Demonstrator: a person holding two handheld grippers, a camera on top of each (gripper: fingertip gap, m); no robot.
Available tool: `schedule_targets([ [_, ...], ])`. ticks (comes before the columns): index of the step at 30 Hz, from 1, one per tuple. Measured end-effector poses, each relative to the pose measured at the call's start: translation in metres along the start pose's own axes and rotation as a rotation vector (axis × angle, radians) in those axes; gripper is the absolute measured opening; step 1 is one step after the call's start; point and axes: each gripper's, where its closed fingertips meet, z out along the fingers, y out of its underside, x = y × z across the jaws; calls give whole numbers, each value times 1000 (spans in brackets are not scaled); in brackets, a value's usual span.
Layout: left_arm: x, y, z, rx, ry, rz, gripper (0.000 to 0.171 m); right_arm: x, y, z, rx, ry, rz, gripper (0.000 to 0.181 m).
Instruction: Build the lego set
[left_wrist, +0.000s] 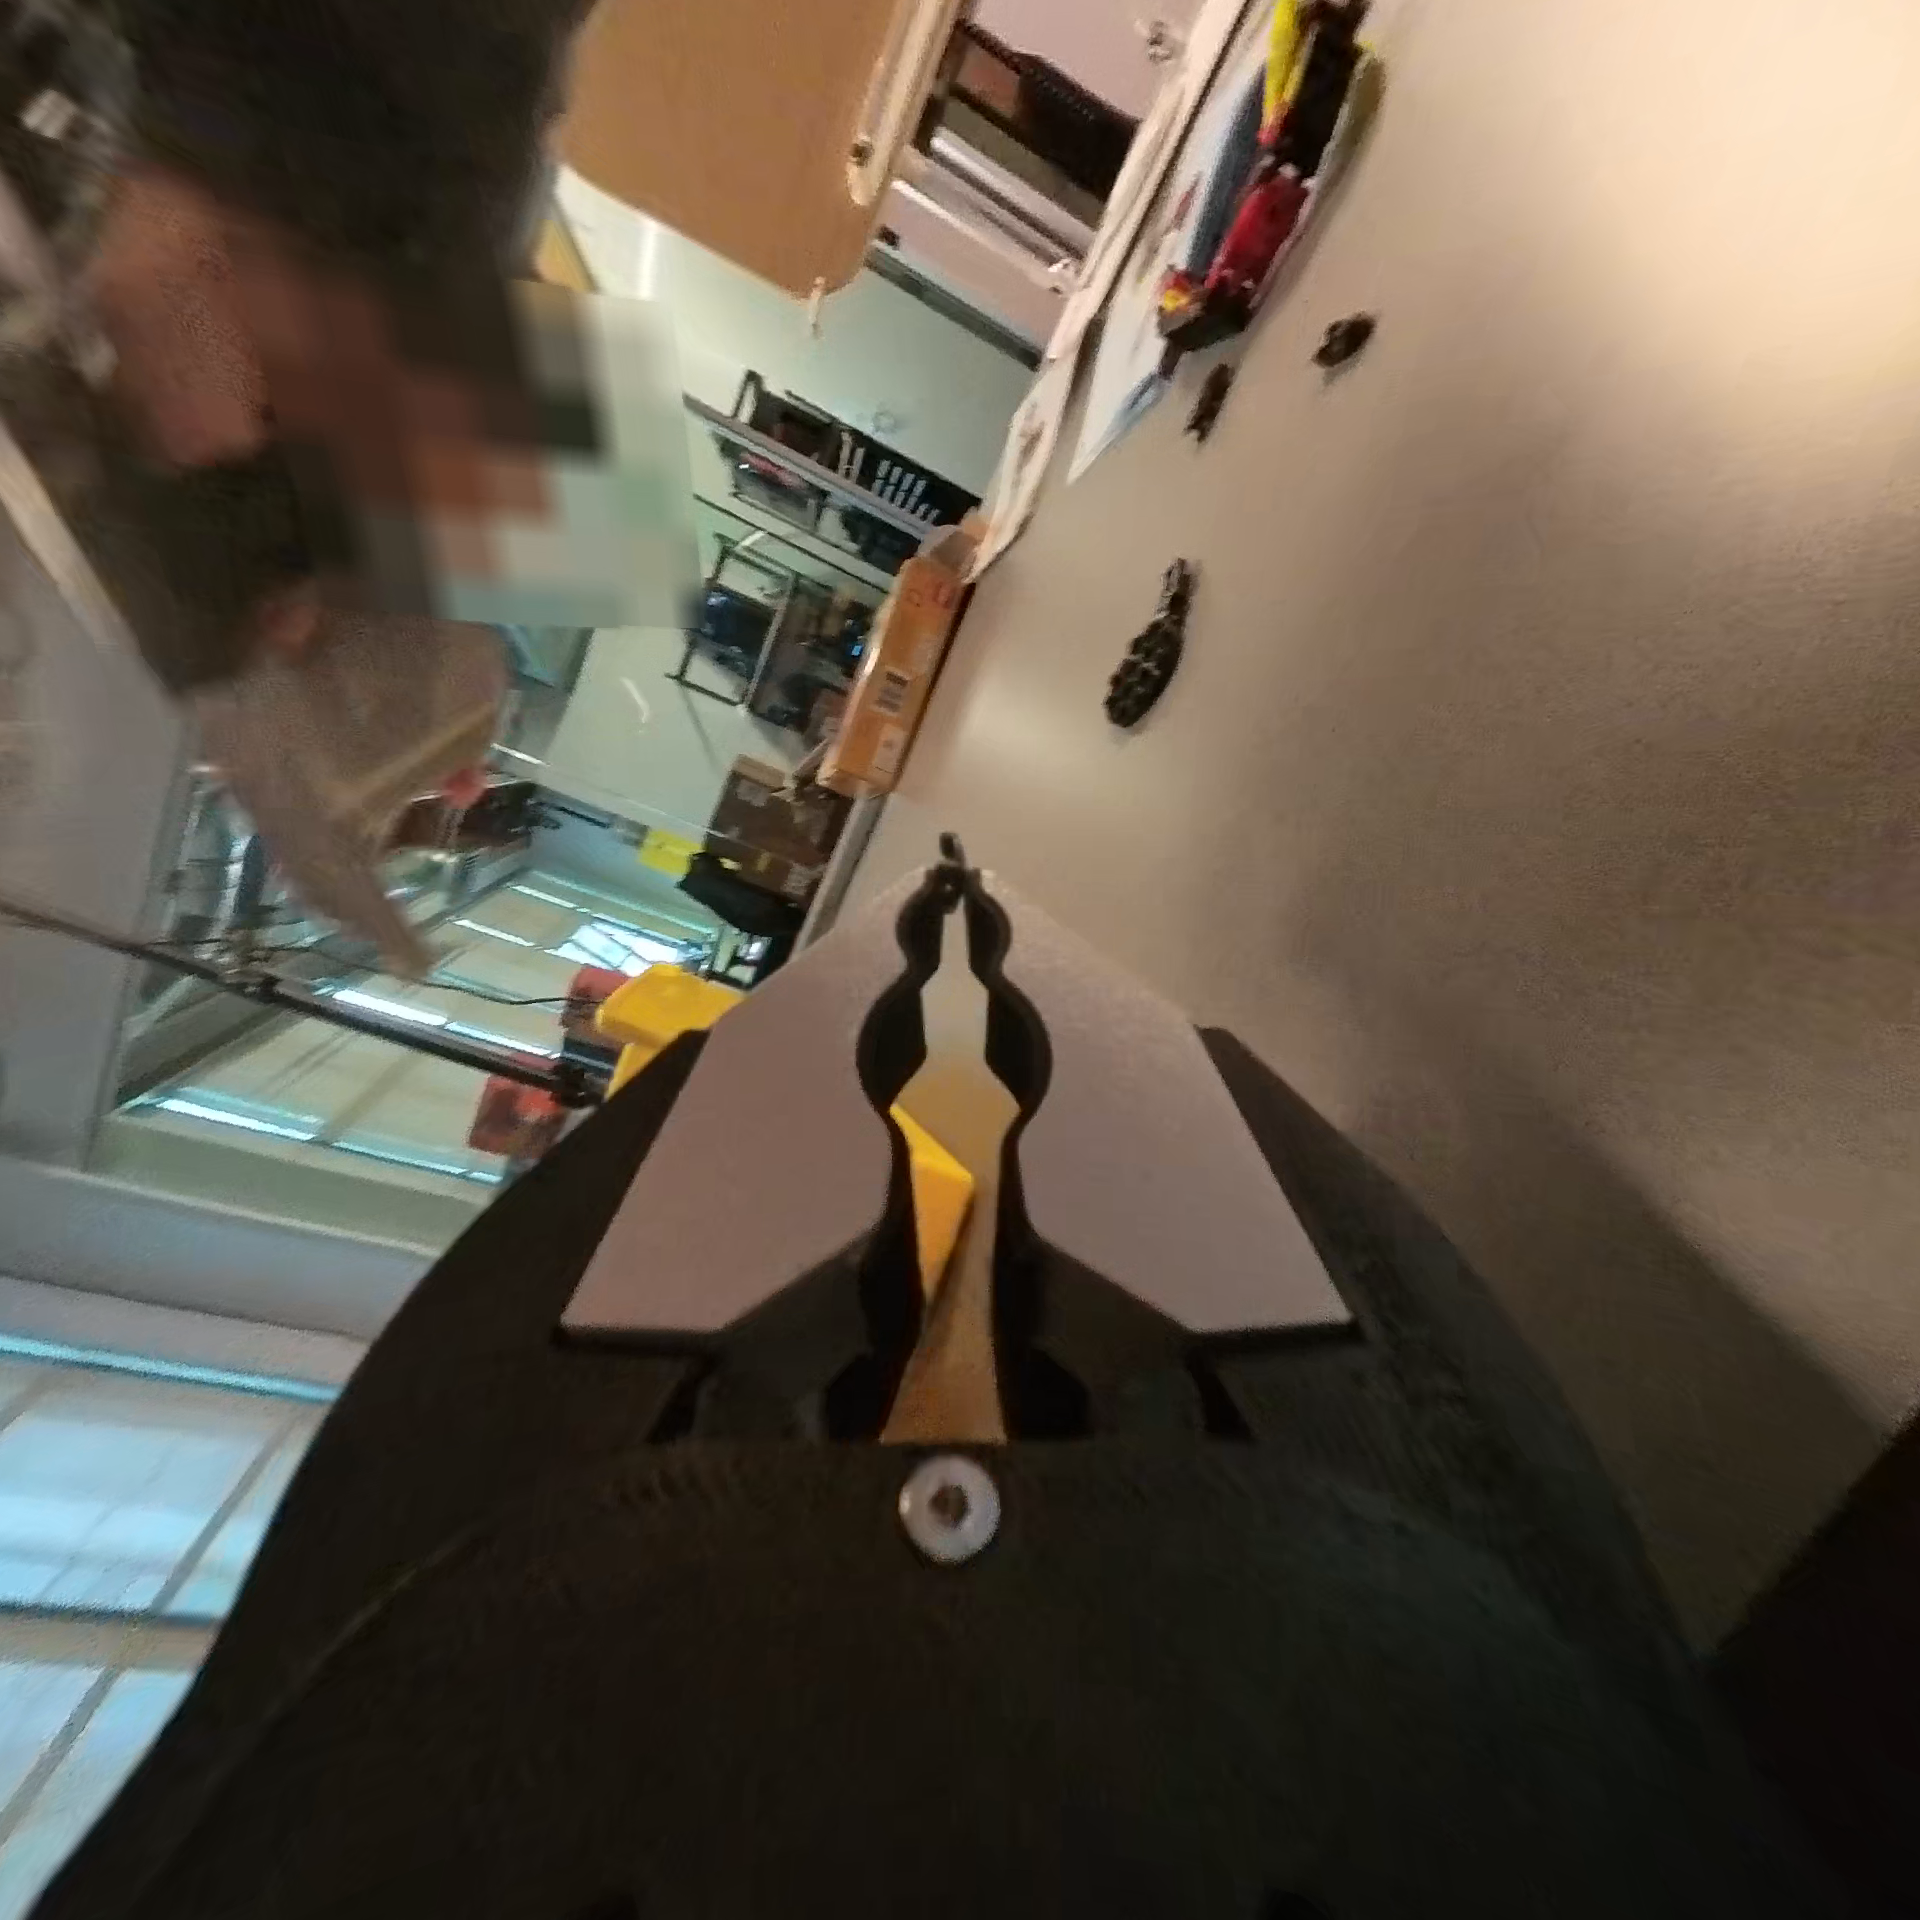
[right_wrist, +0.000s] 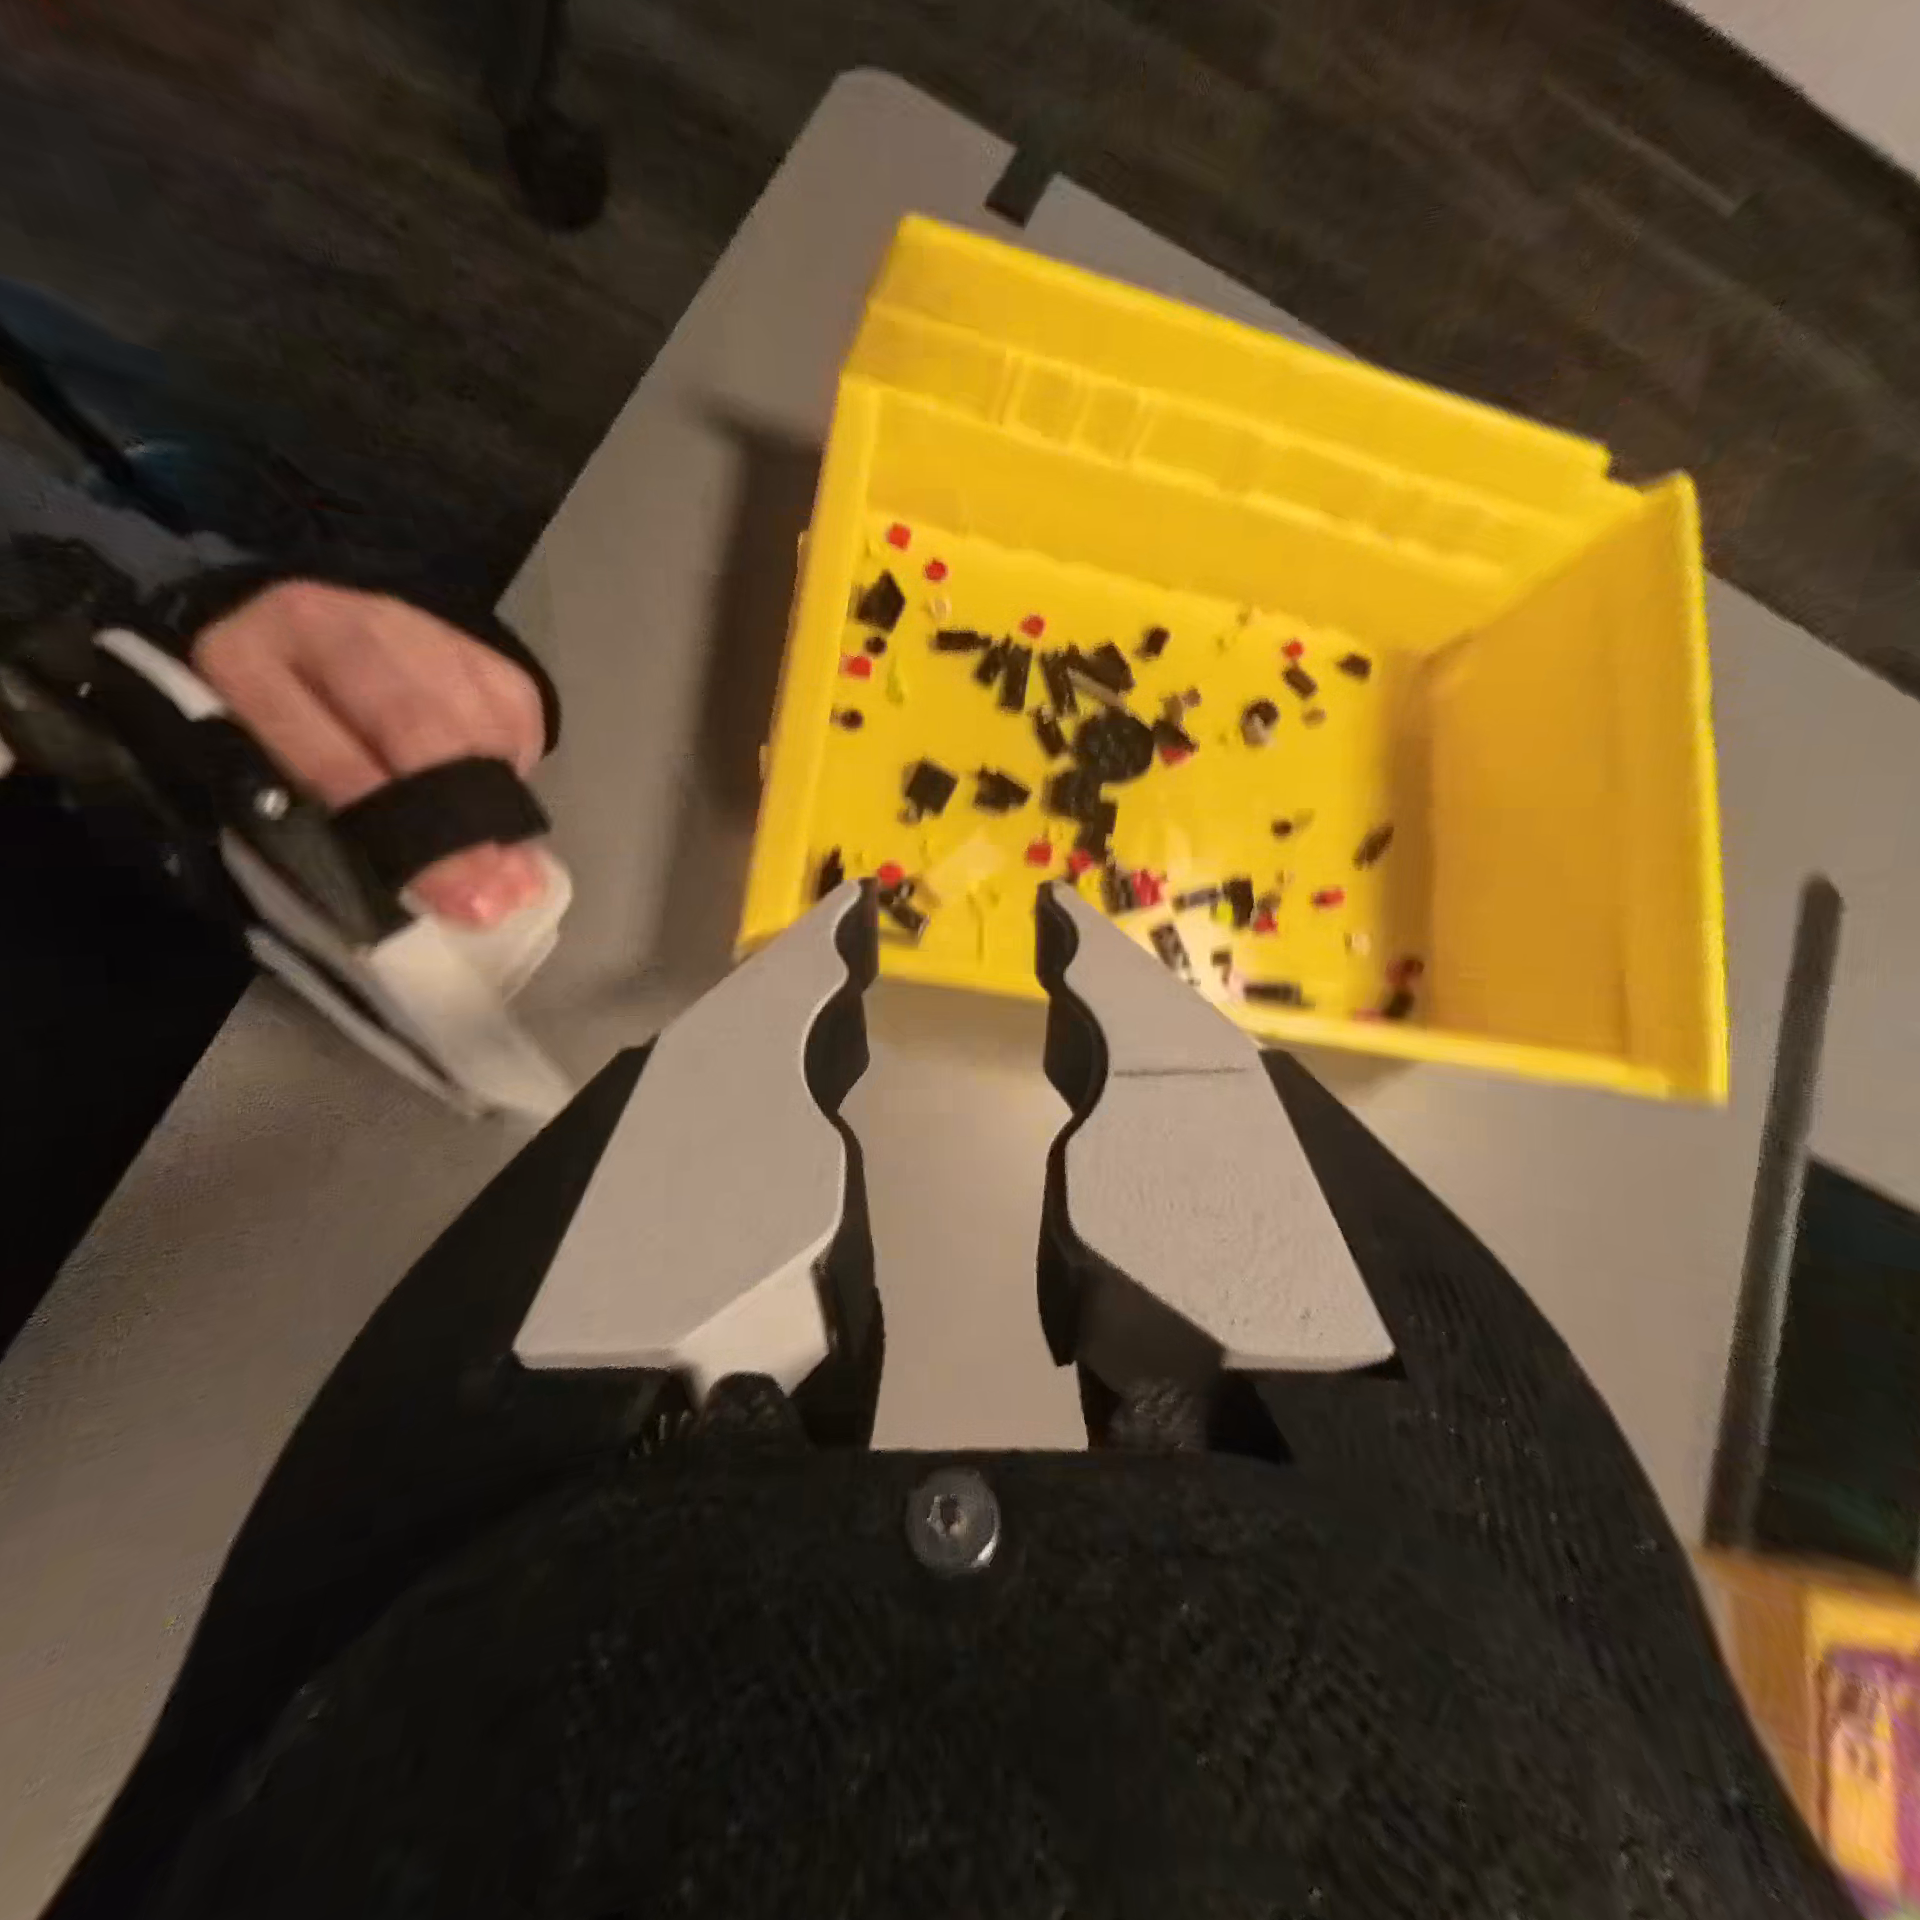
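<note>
My left gripper (left_wrist: 954, 902) is shut, and a tiny black lego piece (left_wrist: 950, 854) sticks out of its tips, held in the air beside the table (left_wrist: 1507, 831). A partly built red, black and yellow model (left_wrist: 1242, 244) lies on an instruction sheet (left_wrist: 1132, 353) far along the table. My right gripper (right_wrist: 956, 906) is open and empty, just over the near rim of a yellow bin (right_wrist: 1558, 790). Several loose black and red lego pieces (right_wrist: 1101, 748) lie in the bin. The left gripper also shows in the right wrist view (right_wrist: 478, 1008), held by a hand (right_wrist: 364, 686).
Loose black lego parts (left_wrist: 1148, 655) (left_wrist: 1343, 338) (left_wrist: 1210, 400) lie on the table. An orange box (left_wrist: 899, 675) stands at the table edge; it also shows in the right wrist view (right_wrist: 1829, 1745). A black rod (right_wrist: 1777, 1195) stands right of the bin. A person is close on the left. There is about 12 cm between the tips of the two grippers.
</note>
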Motion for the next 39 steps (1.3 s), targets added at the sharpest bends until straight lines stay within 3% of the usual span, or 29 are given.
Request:
schedule_targets([
  [4,9,3,3,-19,61,15,2,16,-21,59,-117,-101,-13,23],
  [8,26,10,7,-78,154,70,2,20,-6,109,-274,-196,-61,22],
  [10,28,16,10,-126,171,62,2,22,4,125,-329,-230,-115,22],
  [18,28,16,10,-122,169,61,3,30,20,160,-406,-305,-204,23],
  [28,28,16,10,-122,167,61,2,31,36,176,-486,-372,-203,13],
  [33,28,16,10,-119,166,63,2,33,34,175,-472,-334,-231,5],
  [36,28,16,10,-118,166,64,2,32,10,149,-367,-259,-252,5],
  [39,27,13,8,-95,154,74,2,23,-14,91,-236,-138,-240,5],
])
